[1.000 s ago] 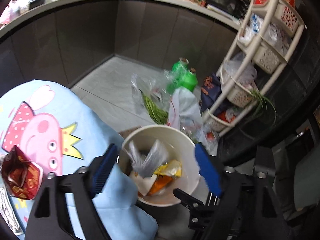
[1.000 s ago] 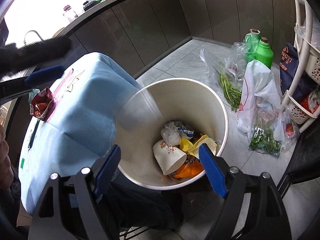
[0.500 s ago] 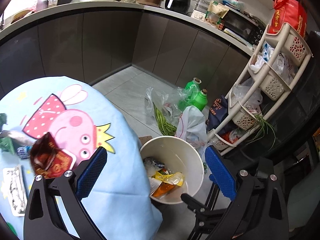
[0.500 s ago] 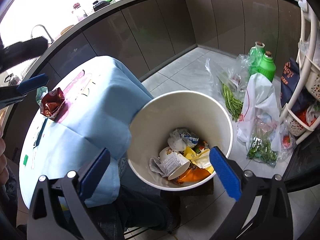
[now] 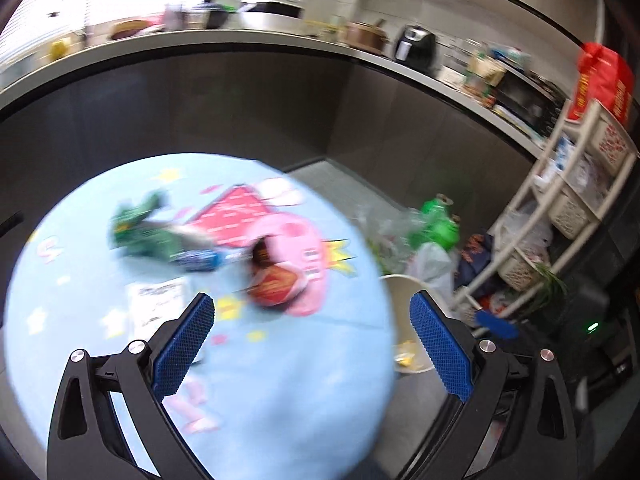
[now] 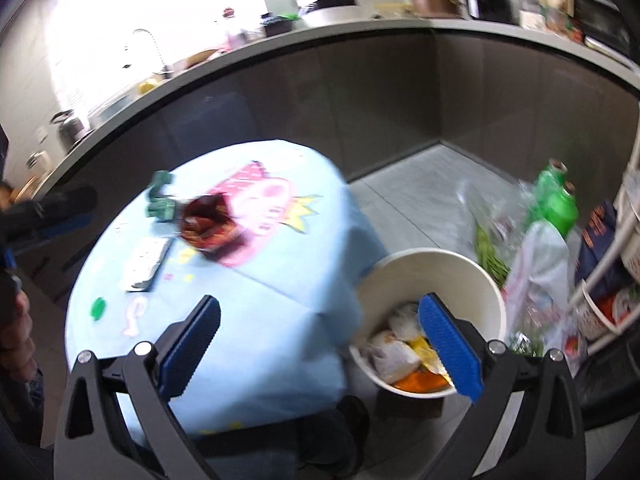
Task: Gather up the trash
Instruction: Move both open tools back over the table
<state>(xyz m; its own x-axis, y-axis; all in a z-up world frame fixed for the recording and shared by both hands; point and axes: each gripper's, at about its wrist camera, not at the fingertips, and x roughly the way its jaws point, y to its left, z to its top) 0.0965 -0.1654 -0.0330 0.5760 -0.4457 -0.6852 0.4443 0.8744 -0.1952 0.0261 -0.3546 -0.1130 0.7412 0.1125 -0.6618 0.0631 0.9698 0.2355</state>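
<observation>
A round table under a light blue cartoon cloth (image 5: 280,360) (image 6: 260,320) carries loose trash: a red snack bag (image 5: 276,280) (image 6: 208,228), a green wrapper (image 5: 140,236) (image 6: 160,200), a blue wrapper (image 5: 200,260) and a flat white packet (image 5: 156,304) (image 6: 144,264). A cream bin (image 6: 432,268) (image 5: 400,284) with wrappers inside stands on the floor at the table's right. My left gripper (image 5: 312,316) hangs open above the cloth, empty. My right gripper (image 6: 320,316) is open and empty too, over the table edge and the bin.
Dark cabinets and a cluttered counter (image 5: 280,36) curve behind the table. Green bottles (image 6: 556,200), plastic bags of vegetables (image 6: 532,280) and a white basket rack (image 5: 560,216) crowd the floor at right. A hand (image 6: 16,320) shows at the left edge of the right wrist view.
Both grippers rose and swung left from over the bin toward the table. Their jaws spread wider. The bin slid to the right of both views, and more of the table's trash came into sight.
</observation>
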